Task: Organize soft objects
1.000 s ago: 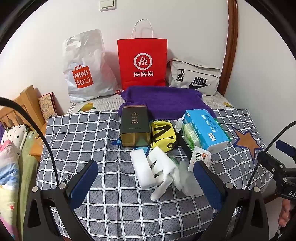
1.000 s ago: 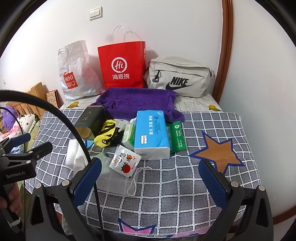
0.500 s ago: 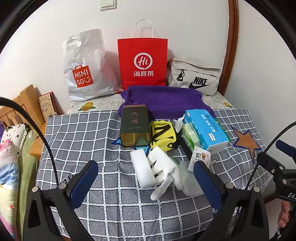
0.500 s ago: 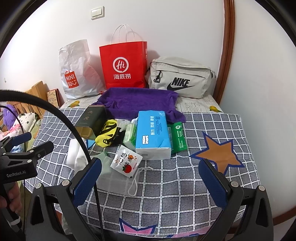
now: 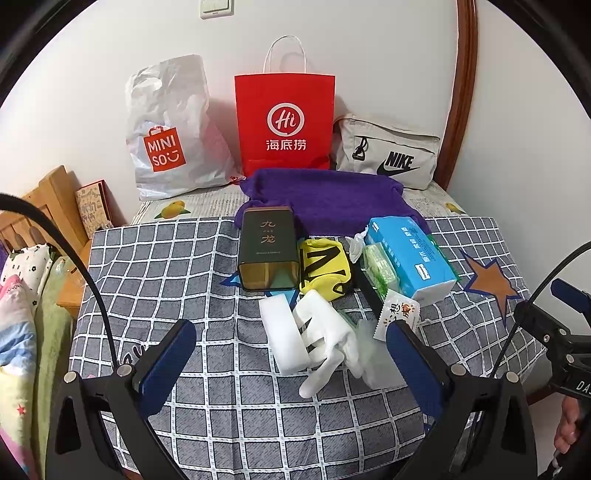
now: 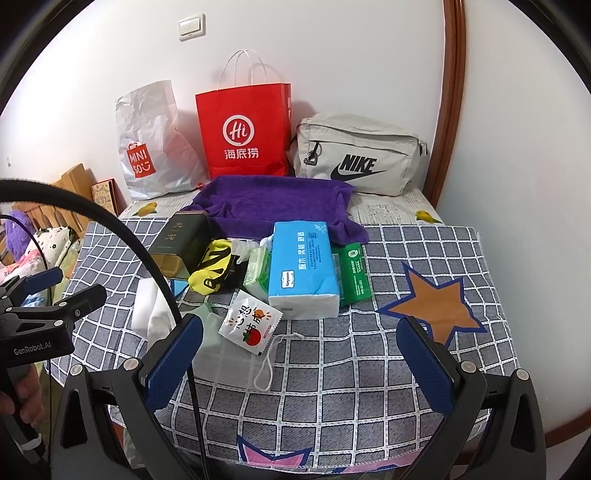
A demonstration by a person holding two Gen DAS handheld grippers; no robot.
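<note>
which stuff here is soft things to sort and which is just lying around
To sort: purple terry towel, yellow-and-black sock, white cloth gloves, blue soft tissue pack.
Lying about: dark green metal tea tin, wall light switch, wooden headboard.

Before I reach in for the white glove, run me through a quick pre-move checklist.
1. Left gripper open and empty: ok.
2. Right gripper open and empty: ok.
3. White glove unobstructed from above: ok.
4. Glove separate from white foam block: not ok, it overlaps the block.
5. Dark tin clear of the glove: ok.
6. Which of the bags is the destination: cannot tell.
</note>
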